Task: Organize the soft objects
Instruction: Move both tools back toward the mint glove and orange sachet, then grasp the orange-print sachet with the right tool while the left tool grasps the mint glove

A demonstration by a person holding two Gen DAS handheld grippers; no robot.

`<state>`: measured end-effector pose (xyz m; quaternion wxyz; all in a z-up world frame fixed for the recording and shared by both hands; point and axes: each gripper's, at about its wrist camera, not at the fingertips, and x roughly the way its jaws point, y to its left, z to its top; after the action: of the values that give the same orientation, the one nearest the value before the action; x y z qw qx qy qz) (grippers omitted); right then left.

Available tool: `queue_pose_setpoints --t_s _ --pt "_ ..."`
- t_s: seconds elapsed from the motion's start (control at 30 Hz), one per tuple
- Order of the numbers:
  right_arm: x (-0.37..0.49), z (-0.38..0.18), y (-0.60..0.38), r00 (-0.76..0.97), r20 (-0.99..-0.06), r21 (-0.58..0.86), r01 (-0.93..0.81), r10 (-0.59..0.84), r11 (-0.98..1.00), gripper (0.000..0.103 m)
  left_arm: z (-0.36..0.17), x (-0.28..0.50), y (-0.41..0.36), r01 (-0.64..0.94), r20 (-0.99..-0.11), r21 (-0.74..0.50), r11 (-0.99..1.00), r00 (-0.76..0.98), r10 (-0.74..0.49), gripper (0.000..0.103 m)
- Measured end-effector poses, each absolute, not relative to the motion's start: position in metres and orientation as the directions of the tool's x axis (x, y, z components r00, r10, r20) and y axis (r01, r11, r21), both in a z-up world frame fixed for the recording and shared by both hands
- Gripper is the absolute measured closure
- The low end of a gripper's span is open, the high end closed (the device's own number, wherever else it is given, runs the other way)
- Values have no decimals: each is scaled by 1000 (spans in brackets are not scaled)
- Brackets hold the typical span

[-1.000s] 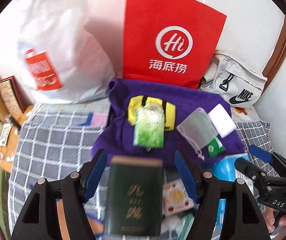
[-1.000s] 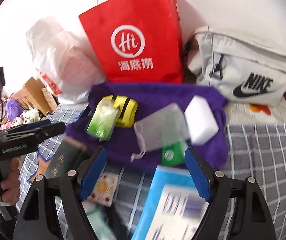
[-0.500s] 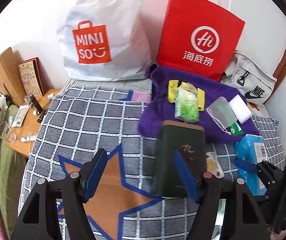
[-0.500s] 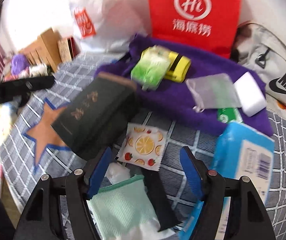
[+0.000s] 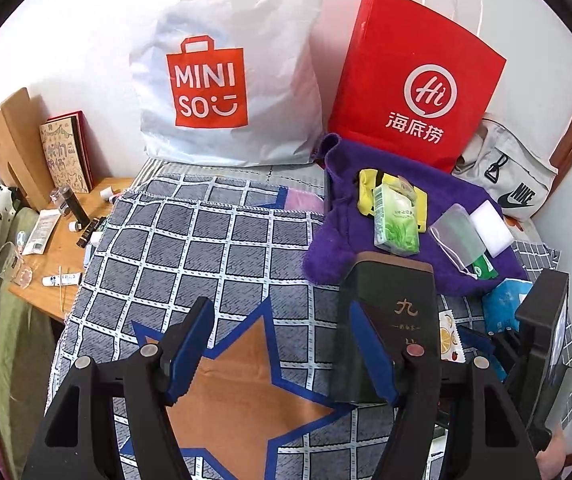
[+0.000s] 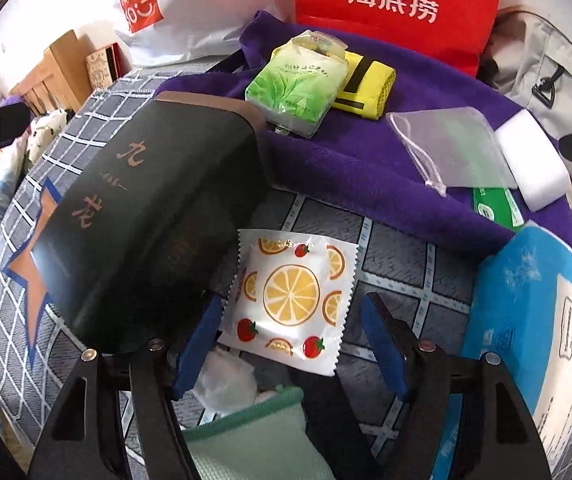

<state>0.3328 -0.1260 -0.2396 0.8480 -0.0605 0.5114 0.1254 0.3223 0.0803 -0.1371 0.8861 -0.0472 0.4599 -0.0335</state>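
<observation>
Left wrist view: left hand-held gripper (image 5: 278, 344) spread wide, holding nothing, hovering over the orange star on the checked blanket (image 5: 206, 240). Landmark is the dark green box (image 5: 385, 320): it lies just right of the left gripper's right finger, its far end touching the purple towel (image 5: 425, 256). On the towel beyond the box: green tissue pack (image 5: 395, 220), yellow pouch (image 5: 369, 188), clear drawstring bag (image 5: 457, 236), white sponge (image 5: 491, 228). Red paper bag (image 5: 417, 80) and white shopping bag (image 5: 230, 72) stand against the wall behind. Right wrist view: right hand-held gripper (image 6: 291, 344) also wide and empty, nosed over the near edge of the fruit-print sachet (image 6: 291, 292), which lies just right of the box, one edge apparently tucked under it. Blue tissue pack (image 6: 533, 320) further right; mint mesh pouch (image 6: 254, 436) and crumpled white tissue (image 6: 226, 376) lie near side of the box, under the gripper. Risks, my read: the sachet is flat and slick, so closing on it could pinch blanket instead or skid it further under the box; the left finger could clip the box corner; a low approach may snag the tissue or mesh pouch.
</observation>
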Motion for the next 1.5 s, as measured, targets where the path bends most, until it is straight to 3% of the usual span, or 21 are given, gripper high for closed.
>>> queue_pose_setpoints --t_s 0.13,0.17,0.2,0.23,0.47,0.63,0.7,1.5 --pt "327 -242 -124 477 -867 4 -285 145 959 33 -141 322 81 15 -816 -117 993 569 -104 35" --pt "324 -241 -124 484 -862 3 -291 150 957 43 -142 322 81 13 -818 -116 993 566 -104 35" --pt "322 -239 -124 489 -858 3 -302 158 953 61 -142 321 80 13 -820 -117 993 563 -104 35" --pt "324 -238 -126 489 -858 3 -302 158 953 68 -142 321 80 13 -821 -117 993 561 -104 35" --pt "313 -221 -141 511 -833 57 -303 212 951 79 -133 306 74 16 -820 -106 994 565 -96 35" --pt "290 -193 -160 559 -785 120 -285 267 951 81 -122 288 65 25 -816 -95 995 571 -92 35" --pt "281 -186 -168 567 -774 141 -280 282 950 98 -119 278 58 33 -817 -82 996 570 -87 35" --pt "158 -184 -261 586 -736 236 -247 339 940 98 -132 201 -49 152 -842 -52 987 524 -125 35"
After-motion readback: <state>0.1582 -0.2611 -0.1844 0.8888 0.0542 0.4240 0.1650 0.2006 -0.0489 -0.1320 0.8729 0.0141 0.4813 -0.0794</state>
